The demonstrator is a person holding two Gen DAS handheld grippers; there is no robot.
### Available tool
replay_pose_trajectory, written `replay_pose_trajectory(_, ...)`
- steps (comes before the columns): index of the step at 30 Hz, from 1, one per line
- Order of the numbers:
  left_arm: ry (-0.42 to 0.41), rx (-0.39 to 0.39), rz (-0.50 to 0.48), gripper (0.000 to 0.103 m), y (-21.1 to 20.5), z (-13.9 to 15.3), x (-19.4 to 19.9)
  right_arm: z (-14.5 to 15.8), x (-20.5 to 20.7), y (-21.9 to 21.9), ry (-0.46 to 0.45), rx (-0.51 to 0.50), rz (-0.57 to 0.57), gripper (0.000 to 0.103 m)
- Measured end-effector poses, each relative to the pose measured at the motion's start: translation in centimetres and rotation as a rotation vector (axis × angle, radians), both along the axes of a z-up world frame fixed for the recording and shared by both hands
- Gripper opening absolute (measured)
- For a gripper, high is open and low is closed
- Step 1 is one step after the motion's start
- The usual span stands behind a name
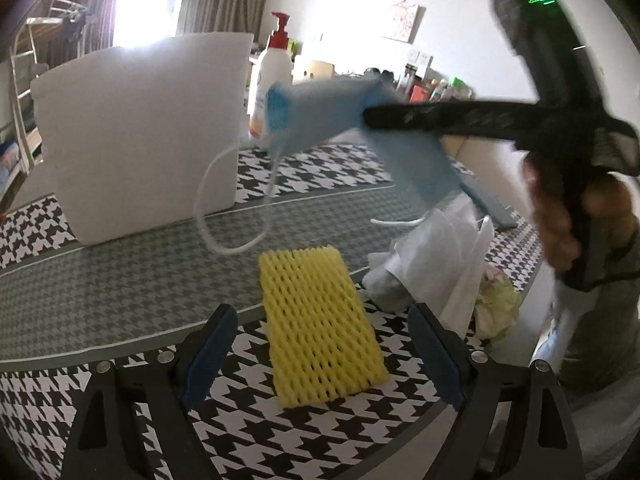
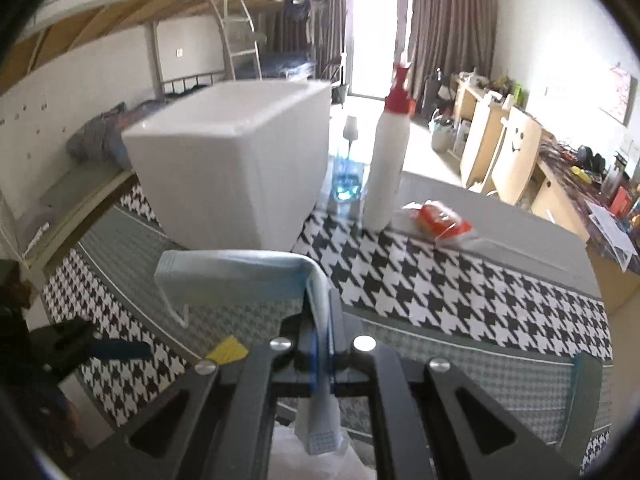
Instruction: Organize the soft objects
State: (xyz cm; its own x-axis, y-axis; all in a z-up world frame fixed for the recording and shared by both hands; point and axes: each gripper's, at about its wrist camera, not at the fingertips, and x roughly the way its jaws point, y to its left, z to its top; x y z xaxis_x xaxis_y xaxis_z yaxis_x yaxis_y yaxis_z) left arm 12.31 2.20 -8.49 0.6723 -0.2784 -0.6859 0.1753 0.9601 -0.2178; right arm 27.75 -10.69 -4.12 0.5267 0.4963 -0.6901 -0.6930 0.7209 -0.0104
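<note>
Mask (image 2: 236, 278), blue, pinched in the right gripper (image 2: 322, 354); jaws pressed together on its edge. It hangs in the air above the worktop (image 2: 460, 276), touching nothing below. From the left wrist view its long axis runs roughly level, sideways from the jaws toward the bin (image 1: 140, 136), one ear loop (image 1: 224, 208) dangling free.

Bin: white, upright near the worktop's far edge; its inside cannot be seen from either camera.

Yellow foam net (image 1: 320, 328) lies flat on the worktop's near part, long axis running away from the left gripper (image 1: 320, 360), whose jaws are spread wide and hold nothing. Crumpled white plastic (image 1: 432, 264) just beside the net. Pump bottle (image 2: 386, 164) stands beside the bin.
</note>
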Motion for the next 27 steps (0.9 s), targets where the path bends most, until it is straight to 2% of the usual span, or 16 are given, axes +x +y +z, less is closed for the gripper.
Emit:
replay_pose_trajectory(4, 0.050, 0.006, 0.024, 0.087, -0.3, -1.0, 1.7, 1.2, -0.8, -1.3, -0.030, 0.030, -0.019, 0.006)
replay_pose_trajectory(6, 0.066, 0.012, 0.032, 0.080, -0.5, -1.4, 2.1, 1.6, -1.2, -1.9, -0.039, 0.044, -0.016, 0.006)
replay_pose_trajectory(8, 0.083, 0.013, 0.032, 0.079, -0.7, -1.8, 2.7, 1.9, -1.6, -2.6, -0.048, 0.058, -0.029, 0.006)
replay_pose_trajectory(11, 0.099, 0.028, 0.025, 0.070, -0.9, -2.2, 3.4, 2.5, -2.1, -4.1, -0.061, 0.097, -0.060, 0.006)
replay_pose_trajectory(13, 0.114, 0.037, 0.023, 0.068, -1.4, -2.7, 3.9, 3.0, -2.5, -5.2, -0.068, 0.131, -0.075, 0.006)
replay_pose_trajectory(22, 0.106, 0.118, 0.042, 0.060, -2.8, -3.6, 3.8, 3.8, -4.4, -7.8, -0.085, 0.203, -0.092, 0.006)
replay_pose_trajectory(27, 0.096, 0.137, 0.023, 0.030, -4.0, -3.6, 3.7, 3.7, -5.5, -8.7, -0.090, 0.222, -0.097, 0.006)
